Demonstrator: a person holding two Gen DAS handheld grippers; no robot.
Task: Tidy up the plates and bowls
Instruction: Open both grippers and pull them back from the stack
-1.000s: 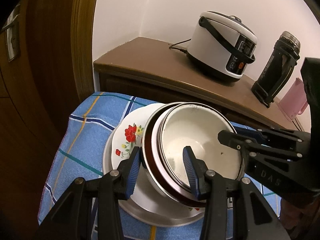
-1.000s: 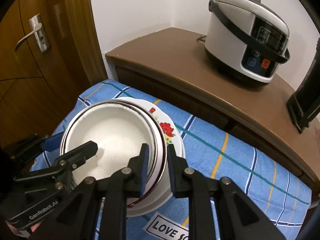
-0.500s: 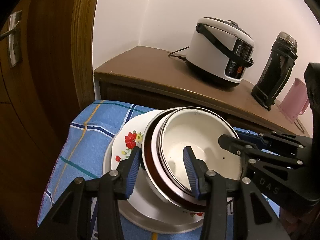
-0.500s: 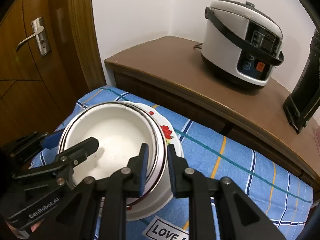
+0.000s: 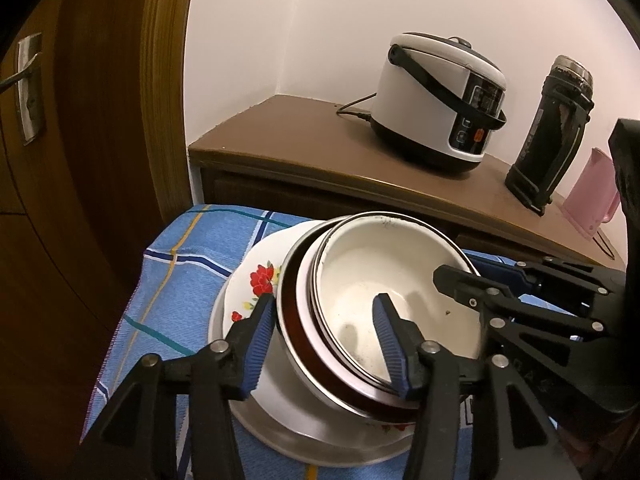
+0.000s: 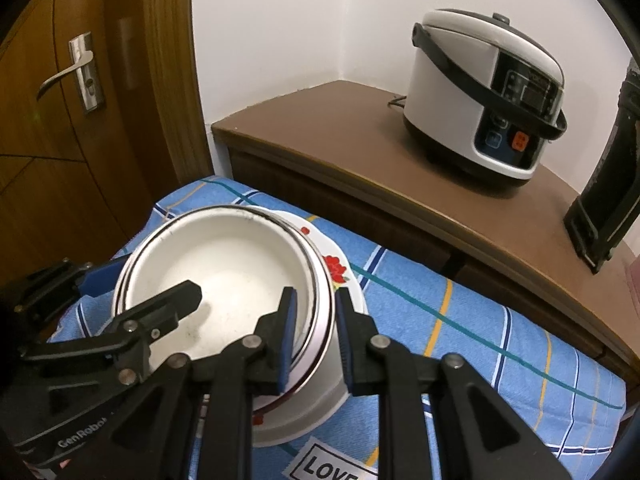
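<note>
1. bowls (image 5: 384,308) sit nested in a stack, mouths up, tilted slightly toward the left gripper; they are round, so no long axis shows.
2. stack rests on a flowered plate (image 5: 256,284) on a blue checked cloth (image 6: 460,312), below a wooden cabinet (image 6: 320,132) with a rice cooker (image 6: 480,92).
3. left gripper (image 5: 324,340) straddles the near rim: one pad outside the bowls over the plate, the other inside the top bowl. its jaws are opening, a gap shows on each side, so it does not pinch the rim.
4. right gripper (image 6: 316,332) straddles the opposite rim, one finger inside, one outside. its jaws are opening too; the gap is narrow, and i cannot tell whether the pads press the rim.
5. how many bowls are nested is hard to make out, perhaps three; a dark red band shows between white ones.
6. plate's near edge is hidden behind both grippers' arms; a printed label (image 6: 332,464) on the cloth is cut off at the bottom.
</note>
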